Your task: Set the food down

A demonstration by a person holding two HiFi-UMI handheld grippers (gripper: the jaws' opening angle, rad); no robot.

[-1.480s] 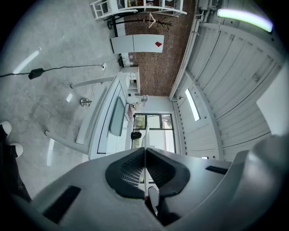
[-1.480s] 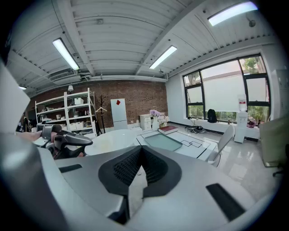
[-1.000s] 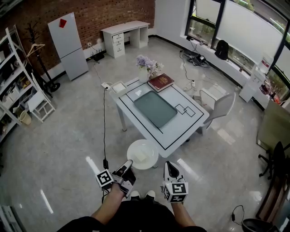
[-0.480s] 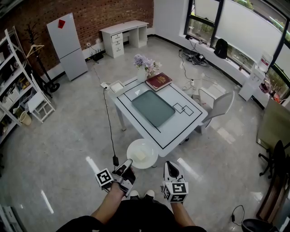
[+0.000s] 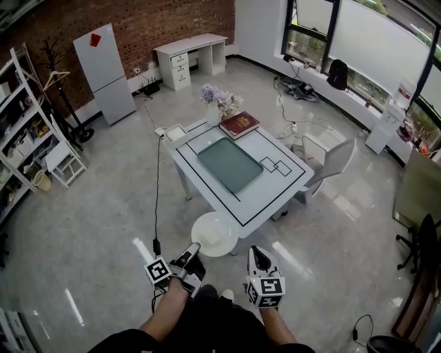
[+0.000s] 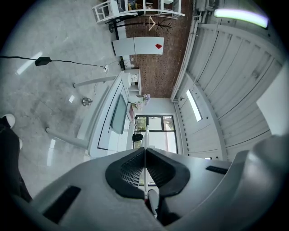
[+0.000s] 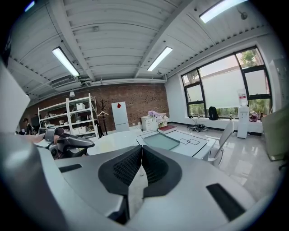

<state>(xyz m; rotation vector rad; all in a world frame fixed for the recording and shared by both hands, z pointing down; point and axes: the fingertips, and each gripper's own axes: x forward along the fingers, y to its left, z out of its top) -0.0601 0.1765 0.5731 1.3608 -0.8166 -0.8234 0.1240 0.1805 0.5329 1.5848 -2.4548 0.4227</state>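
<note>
Pale food block [image 5: 212,236] lies on a round white plate [image 5: 227,223], held aloft just short of the white black-lined tabletop [image 5: 273,192]. Left hand-held gripper [image 5: 193,249] is clamped on the plate's rim; right hand-held gripper [image 5: 255,252] is closed, empty. The approach is under way; next, the plate needs bringing over the tabletop and lowering level.

I read the floor [image 5: 103,207] as polished grey, glossy, with light streaks mirrored in it. The table [image 5: 275,186] top is smooth white with a slight sheen and black printed lines. The tray [image 5: 230,164] is grey-green and matt. The book [image 5: 239,124] has a dark red cover, a bit shiny. The plate [image 5: 200,224] is white and glossy; ceramic or plastic, I can't tell from here. The back wall [image 5: 138,21] is rough red brick. The left gripper [image 6: 145,167] has a matt grey plastic shell, and its pads [image 6: 128,169] are black and ribbed.
</note>
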